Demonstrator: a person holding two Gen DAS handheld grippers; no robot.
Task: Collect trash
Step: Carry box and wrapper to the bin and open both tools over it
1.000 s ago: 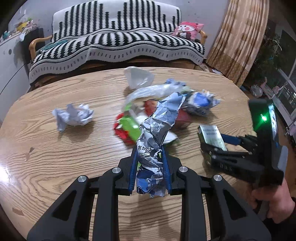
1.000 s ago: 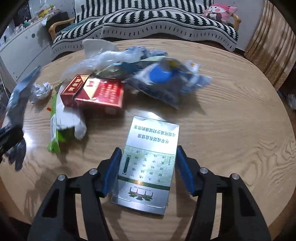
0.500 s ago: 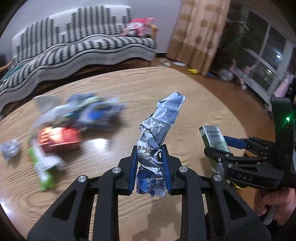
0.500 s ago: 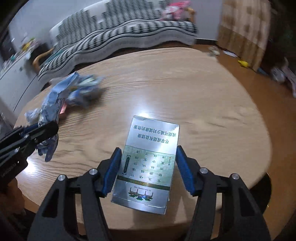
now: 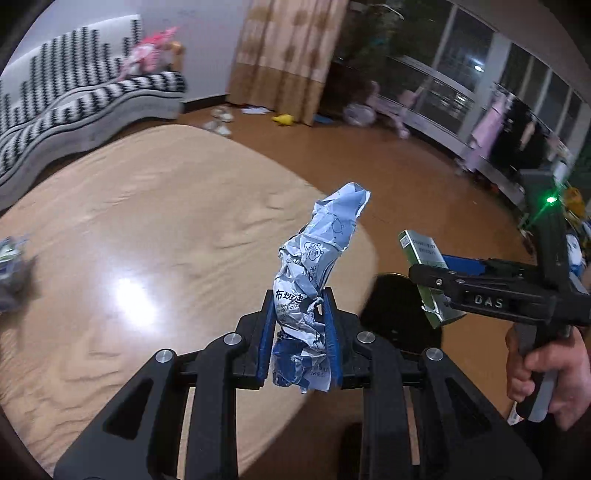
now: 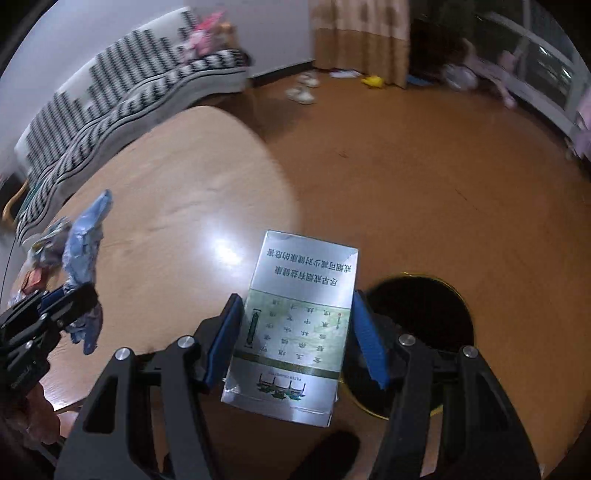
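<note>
While two pieces of trash hang clear of the tabletop, each sits pinched in its own gripper: one crumpled blue-and-white wrapper (image 5: 314, 280) is squeezed between the blue pads of the left gripper (image 5: 300, 334), its twisted top standing up past the fingertips and its torn bottom dangling below them, and one silver-and-green cigarette box (image 6: 295, 325) is clamped flat between the pads of the right gripper (image 6: 295, 332), printed face up, its lettering upside down to the camera. Seen from the left wrist, the same box (image 5: 424, 266) sticks up from the right gripper (image 5: 434, 284), whose handle is gripped by one hand (image 5: 543, 373) at the right edge; a single green light (image 5: 551, 199) glows on that tool. Seen from the right wrist, the wrapper (image 6: 86, 254) and left gripper (image 6: 70, 295) hover over the left part of the one round wooden table (image 6: 177, 206). Just beyond the table's edge, one dark round bin (image 6: 424, 306) with a yellow rim stands on the brown floor (image 6: 424, 166), partly under the box. A few more scraps of trash (image 6: 40, 258) lie blurred at the table's far left. Behind are one black-and-white striped sofa (image 6: 122, 88), one pink toy (image 6: 205, 33) on it, one tan curtain (image 6: 362, 33), one pair of white shoes (image 6: 303, 88) and a row of dark windows (image 5: 472, 85).
</note>
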